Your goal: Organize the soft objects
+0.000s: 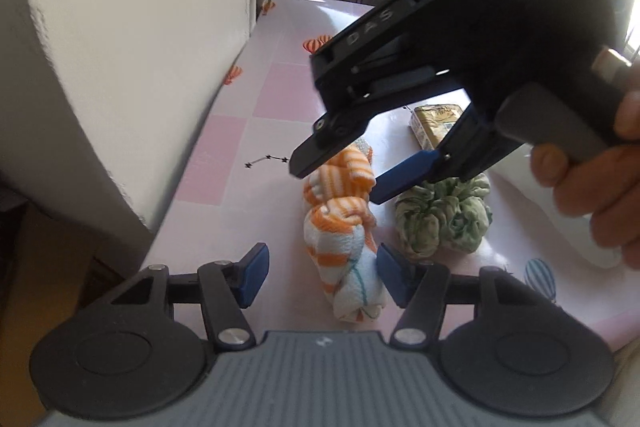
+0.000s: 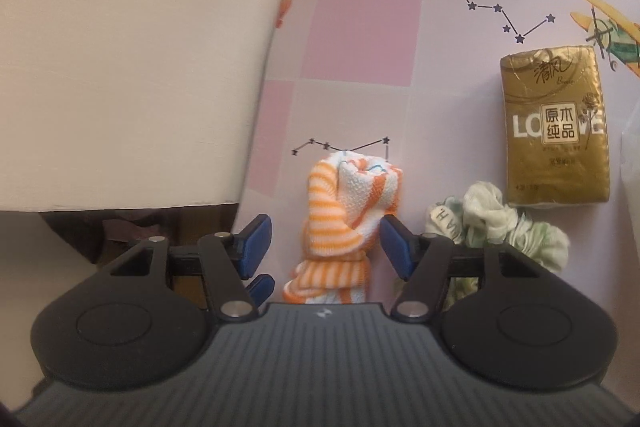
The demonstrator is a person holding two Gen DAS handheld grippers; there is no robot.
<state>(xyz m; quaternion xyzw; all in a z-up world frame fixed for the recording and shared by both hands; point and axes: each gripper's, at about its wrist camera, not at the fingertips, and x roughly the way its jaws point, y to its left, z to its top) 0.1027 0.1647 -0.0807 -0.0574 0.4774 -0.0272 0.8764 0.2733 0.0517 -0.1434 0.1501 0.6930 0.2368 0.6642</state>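
An orange-and-white striped knotted towel [image 1: 342,227] lies on the pink patterned tablecloth [image 1: 240,147]. My left gripper [image 1: 320,273] is open, its blue pads on either side of the towel's near end. My right gripper [image 1: 340,175] is open and hovers over the towel's far end, held by a hand. In the right wrist view the towel [image 2: 352,203] sits between the right gripper's [image 2: 325,247] open pads. A green-and-white scrunched cloth [image 1: 444,219] lies just right of the towel; it also shows in the right wrist view [image 2: 504,219].
A gold tissue pack [image 2: 556,127] lies beyond the green cloth; it also shows in the left wrist view [image 1: 436,123]. A large white box [image 1: 132,67] stands at the table's left edge, close to the towel, and fills the left of the right wrist view [image 2: 132,67].
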